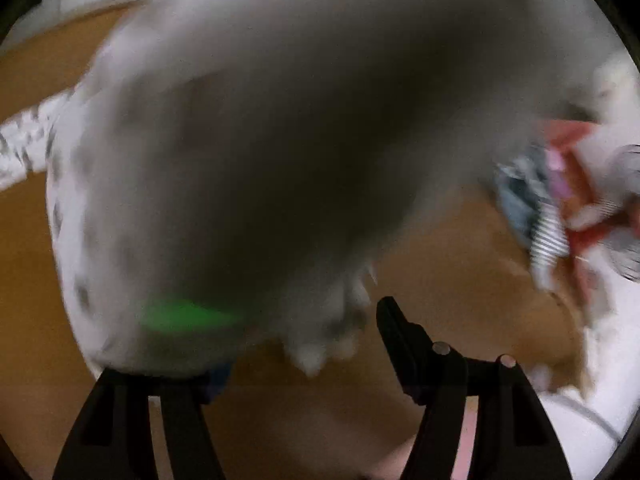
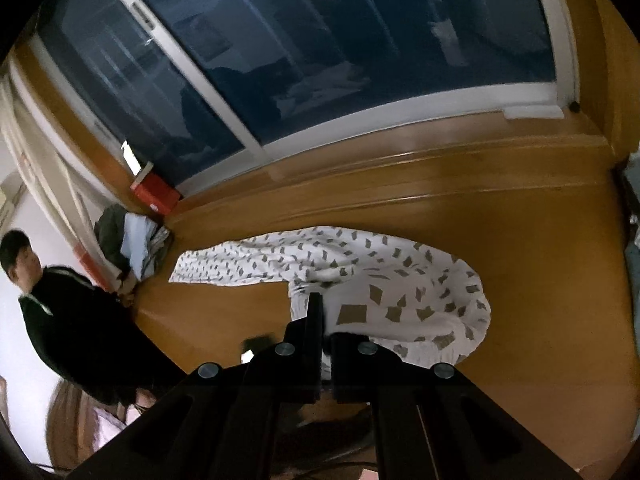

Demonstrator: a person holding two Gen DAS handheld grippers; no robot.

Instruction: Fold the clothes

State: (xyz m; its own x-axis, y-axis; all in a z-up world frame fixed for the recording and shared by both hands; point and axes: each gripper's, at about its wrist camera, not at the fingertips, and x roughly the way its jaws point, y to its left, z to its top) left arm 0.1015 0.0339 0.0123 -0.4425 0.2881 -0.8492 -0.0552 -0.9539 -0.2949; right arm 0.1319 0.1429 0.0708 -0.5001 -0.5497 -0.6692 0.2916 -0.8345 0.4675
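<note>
A home room is showing itself: a wooden floor (image 2: 520, 240) is running up to a sliding glass door (image 2: 320, 60), with piled clothes (image 2: 132, 244) lying beside that door.

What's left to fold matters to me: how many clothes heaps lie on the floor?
2, besides the patterned garment: a grey-blue heap by the window, a colourful heap at the left view's right edge. Blurred cloth may hide more.

Wooden floor (image 2: 500, 220) carries all. White patterned garment (image 2: 400, 280) spread on it just ahead of right claw (image 2: 326, 316). Heap of folded clothes (image 2: 136, 240) far left, by window base
</note>
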